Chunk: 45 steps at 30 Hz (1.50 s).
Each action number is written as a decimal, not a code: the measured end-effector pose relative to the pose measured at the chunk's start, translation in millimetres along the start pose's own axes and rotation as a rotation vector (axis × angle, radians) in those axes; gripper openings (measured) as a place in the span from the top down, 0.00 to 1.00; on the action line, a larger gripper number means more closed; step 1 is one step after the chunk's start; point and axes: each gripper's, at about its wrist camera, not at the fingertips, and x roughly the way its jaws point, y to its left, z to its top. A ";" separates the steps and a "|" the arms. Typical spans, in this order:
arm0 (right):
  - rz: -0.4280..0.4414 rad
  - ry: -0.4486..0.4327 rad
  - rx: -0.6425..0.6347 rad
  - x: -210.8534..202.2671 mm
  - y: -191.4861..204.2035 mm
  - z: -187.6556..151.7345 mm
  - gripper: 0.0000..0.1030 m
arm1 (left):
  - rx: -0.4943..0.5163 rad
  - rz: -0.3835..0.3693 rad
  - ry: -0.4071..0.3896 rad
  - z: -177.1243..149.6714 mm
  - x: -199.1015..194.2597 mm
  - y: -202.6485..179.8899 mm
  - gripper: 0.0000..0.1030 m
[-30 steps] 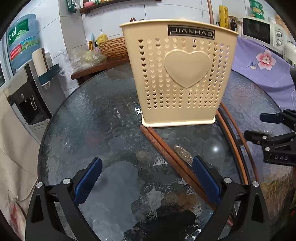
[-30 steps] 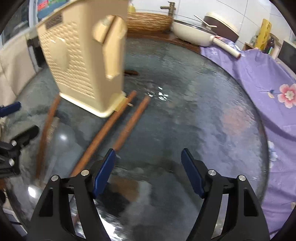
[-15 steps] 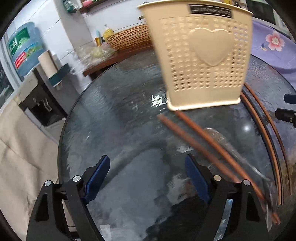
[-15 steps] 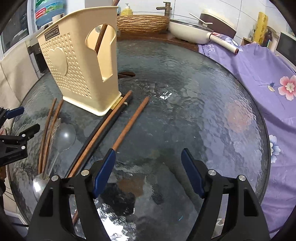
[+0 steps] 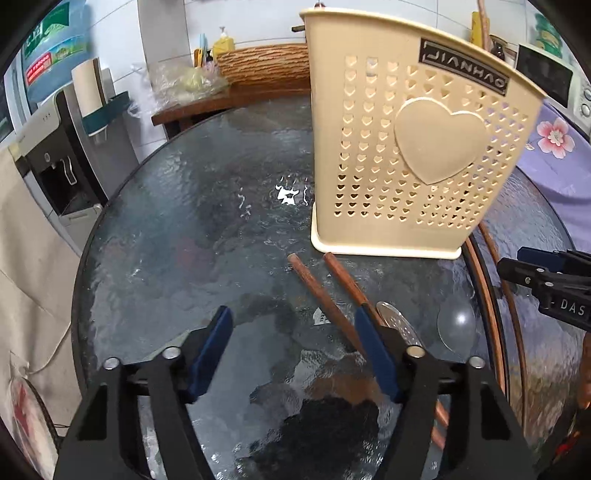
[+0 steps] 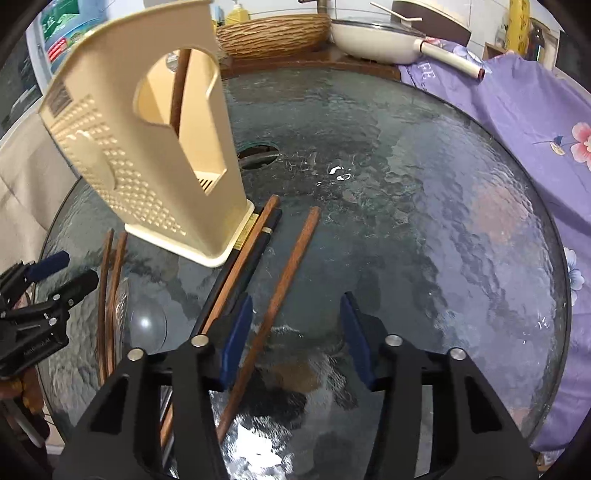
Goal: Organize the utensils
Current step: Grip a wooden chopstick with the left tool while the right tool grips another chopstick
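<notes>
A beige perforated holder (image 5: 413, 147) (image 6: 147, 155) stands on the round glass table (image 5: 184, 240), with one brown chopstick (image 6: 179, 85) upright inside it. My left gripper (image 5: 293, 332) hangs over the glass with its jaws closing; a brown chopstick (image 5: 321, 295) lies between them close to the right finger, untouched. A second chopstick (image 5: 349, 284), a metal spoon (image 5: 399, 325) and a clear spoon (image 5: 456, 325) lie further right. My right gripper (image 6: 295, 317) is also closing, with a lone brown chopstick (image 6: 291, 266) between its jaws near the left finger, unpressed.
Brown and black chopsticks (image 6: 243, 266) lie against the holder's base, and a thin brown pair (image 6: 107, 295) lies at its left. A wicker basket (image 6: 273, 29), a white pan (image 6: 373, 37) and a purple cloth (image 6: 517, 110) border the table. A water dispenser (image 5: 55, 155) stands left.
Both grippers' jaws have narrowed. My right gripper shifted left, so the lone chopstick now lies between its jaws. The left view swung away and back toward the holder.
</notes>
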 end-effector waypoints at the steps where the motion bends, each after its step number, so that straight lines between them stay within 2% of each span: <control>1: -0.006 0.002 0.000 1.3 1.1 1.1 0.54 | -0.003 0.000 0.004 1.1 1.9 -0.4 0.40; 6: -0.035 0.012 -0.008 8.9 7.6 6.0 0.61 | -0.025 -0.013 0.036 5.4 8.6 -3.1 0.51; 15: -0.091 0.000 -0.050 13.3 17.8 11.6 0.69 | -0.029 0.017 0.073 13.2 19.1 -9.8 0.59; 25: -0.070 0.031 -0.044 17.8 24.8 21.6 0.83 | -0.035 0.010 0.083 14.3 18.7 -11.4 0.73; 27: -0.068 0.039 -0.046 19.3 26.7 24.6 0.89 | -0.036 0.010 0.084 17.1 20.8 -9.0 0.77; 31: -0.070 0.042 -0.051 20.9 28.0 27.4 0.90 | -0.032 0.013 0.087 20.2 22.9 -5.1 0.85; 41: -0.041 0.034 -0.021 21.3 18.0 28.2 0.92 | -0.028 0.012 0.077 22.1 25.6 0.4 0.93; 45: -0.016 0.030 0.010 20.9 10.3 28.3 0.93 | -0.042 0.000 0.075 22.6 25.8 3.7 0.93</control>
